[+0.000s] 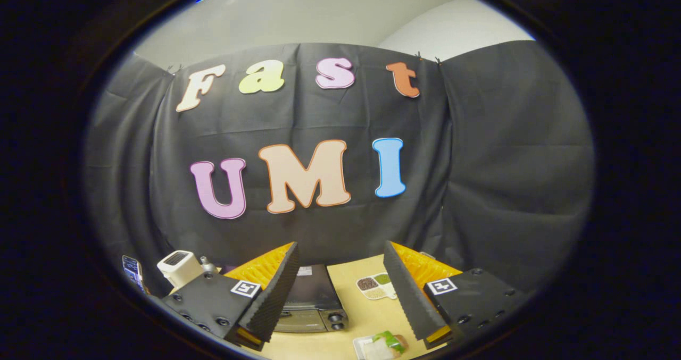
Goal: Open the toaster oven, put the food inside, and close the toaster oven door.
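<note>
Fingers [340,301] wide apart and empty above the table [367,312]; oven [311,307] door looks closed. Next: reach down to open it.

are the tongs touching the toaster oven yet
Apart. The gripper view shows the tongs open and raised high above the table, the toaster oven far below between them.

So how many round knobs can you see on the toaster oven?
2, stacked on the toaster oven's front: upper knob, lower knob, between the open gripper fingers. More may be hidden.
</note>
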Tool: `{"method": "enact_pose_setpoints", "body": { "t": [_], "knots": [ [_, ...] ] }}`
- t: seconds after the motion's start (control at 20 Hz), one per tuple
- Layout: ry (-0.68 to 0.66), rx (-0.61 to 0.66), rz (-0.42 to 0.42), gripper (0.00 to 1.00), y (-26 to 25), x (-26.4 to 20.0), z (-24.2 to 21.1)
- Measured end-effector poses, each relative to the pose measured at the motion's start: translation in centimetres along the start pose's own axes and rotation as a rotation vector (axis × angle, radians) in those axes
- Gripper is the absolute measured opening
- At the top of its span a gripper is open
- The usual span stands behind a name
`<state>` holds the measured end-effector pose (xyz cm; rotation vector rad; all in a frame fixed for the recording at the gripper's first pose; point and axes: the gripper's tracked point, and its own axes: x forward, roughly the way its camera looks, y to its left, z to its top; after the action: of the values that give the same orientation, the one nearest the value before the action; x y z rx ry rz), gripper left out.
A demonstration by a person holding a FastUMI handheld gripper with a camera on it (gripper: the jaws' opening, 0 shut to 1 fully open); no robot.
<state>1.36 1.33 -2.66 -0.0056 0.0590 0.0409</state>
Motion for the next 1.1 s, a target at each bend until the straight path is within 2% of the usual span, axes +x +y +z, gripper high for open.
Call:
{"method": "enact_pose_setpoints", "body": {
  "t": [0.45,0.9,1.1],
  "knots": [
    [-0.017,-0.012,0.029,0.98,2.1,0.0,-1.8],
    [-0.002,0.043,0.178,0.97,9.5,1.0,-7.1],
    [0.011,-0.012,0.222,0.98,12.4,2.3,-10.6]
  ]
}}
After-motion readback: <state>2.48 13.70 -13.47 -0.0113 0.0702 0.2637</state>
